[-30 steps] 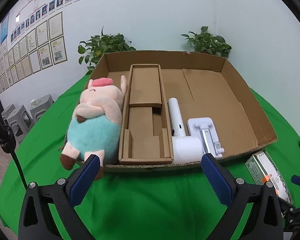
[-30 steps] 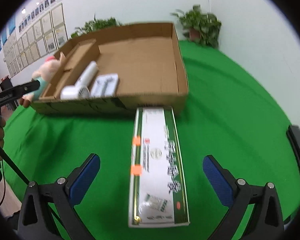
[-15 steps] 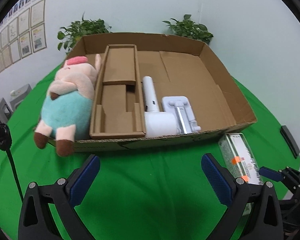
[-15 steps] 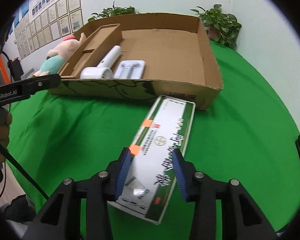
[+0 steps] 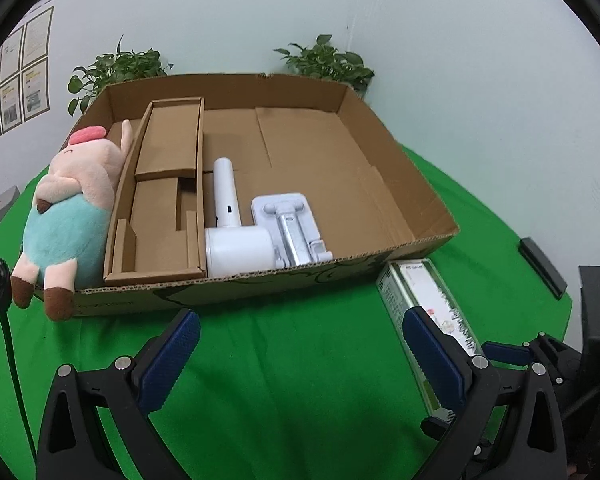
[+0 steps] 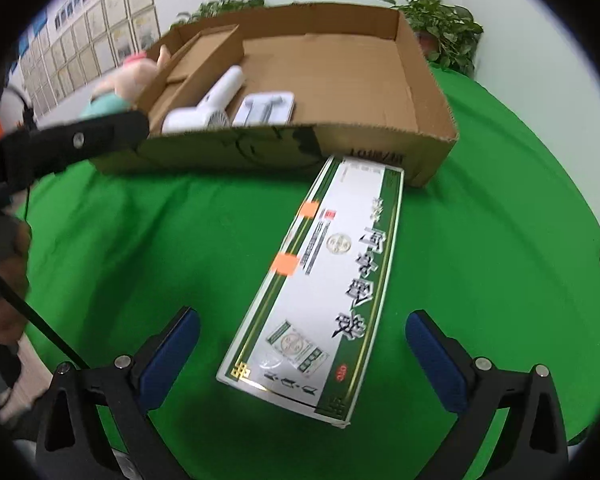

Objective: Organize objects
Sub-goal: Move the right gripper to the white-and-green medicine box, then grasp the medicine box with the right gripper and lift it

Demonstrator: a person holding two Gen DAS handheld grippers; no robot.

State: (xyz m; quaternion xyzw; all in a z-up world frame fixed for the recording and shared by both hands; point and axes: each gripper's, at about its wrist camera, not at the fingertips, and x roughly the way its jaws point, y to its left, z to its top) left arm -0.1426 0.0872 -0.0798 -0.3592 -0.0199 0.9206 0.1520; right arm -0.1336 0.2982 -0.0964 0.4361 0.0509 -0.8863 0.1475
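The right gripper, jaws opening wide around the untouched green-and-white carton, should close squarely across its narrow sides before lifting it into the cardboard box.

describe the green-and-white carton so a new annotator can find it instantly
Start at the big open cardboard box on the green tablecloth. The green-and-white carton lies flat on the cloth outside the box, one short end near the box's front wall by its corner. It is the only long printed pack, with two orange stickers along one edge.
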